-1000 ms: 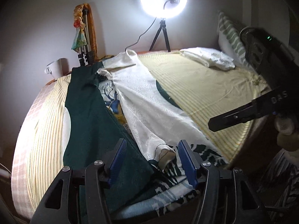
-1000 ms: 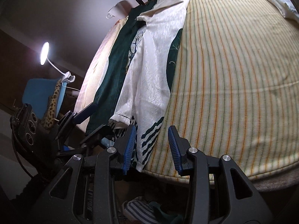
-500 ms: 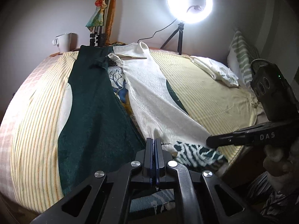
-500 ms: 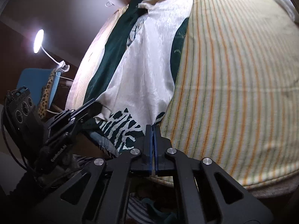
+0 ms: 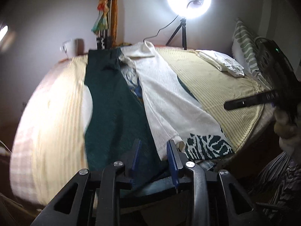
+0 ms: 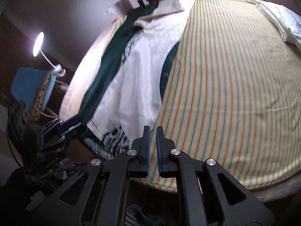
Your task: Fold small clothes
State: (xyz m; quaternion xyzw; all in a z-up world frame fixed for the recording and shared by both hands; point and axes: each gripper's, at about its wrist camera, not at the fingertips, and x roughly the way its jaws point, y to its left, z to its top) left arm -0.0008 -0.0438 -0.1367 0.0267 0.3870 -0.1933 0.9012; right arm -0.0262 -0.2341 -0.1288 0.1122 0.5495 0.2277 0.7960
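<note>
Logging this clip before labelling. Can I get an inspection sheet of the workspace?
Surface: striped bed cover.
Job's things: white garment overlapping a dark green garment; zebra-print piece at the near edge.
Clutter: folded white cloth, pillow.
Grippers: left gripper open, empty; right gripper slightly open, empty.
Cables: ring light lead.
Surroundings: white mug, desk lamp.

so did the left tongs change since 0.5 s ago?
Yes. The left tongs were shut at the near hem half a second ago; now they stand open over the dark green garment, nearer the striped bed's front edge.
</note>
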